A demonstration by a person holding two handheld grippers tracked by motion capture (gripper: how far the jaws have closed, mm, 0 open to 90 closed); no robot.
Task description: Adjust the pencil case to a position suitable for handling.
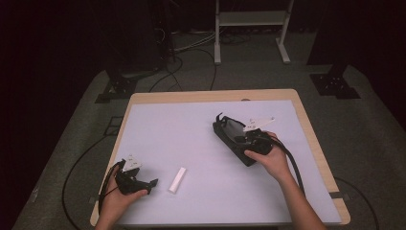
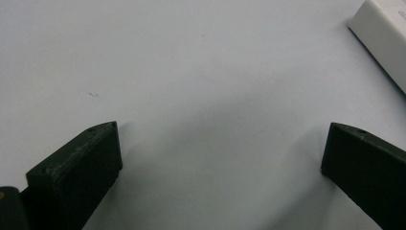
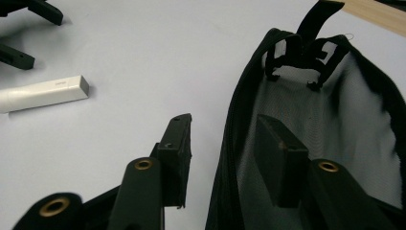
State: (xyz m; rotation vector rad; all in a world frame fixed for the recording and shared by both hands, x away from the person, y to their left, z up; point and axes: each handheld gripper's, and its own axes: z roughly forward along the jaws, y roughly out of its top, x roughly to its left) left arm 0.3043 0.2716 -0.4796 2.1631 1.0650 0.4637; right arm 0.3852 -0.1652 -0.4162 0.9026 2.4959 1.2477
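a: right gripper [image 3: 225, 143]?
b: straddling the zipper edge of the black mesh pouch [image 1: 233, 136], one jaw outside on the table [image 1: 191, 139], the other inside against the mesh. the pads aren't pinching the edge, so it's released for now, not grasping.
a: left gripper [image 2: 220, 158]?
b: spread wide, nothing in it, low over the table. the white stick [image 1: 176, 179] lies just beyond its right jaw, apart from it.
a: step?
b: looks like getting hold of the pouch rim to keep the mouth open. the stick probably goes in after.
a: next move?
b: clench the right gripper on the rim beside the zipper. then swing the left gripper over the stick, which lies well off to the right gripper's left.
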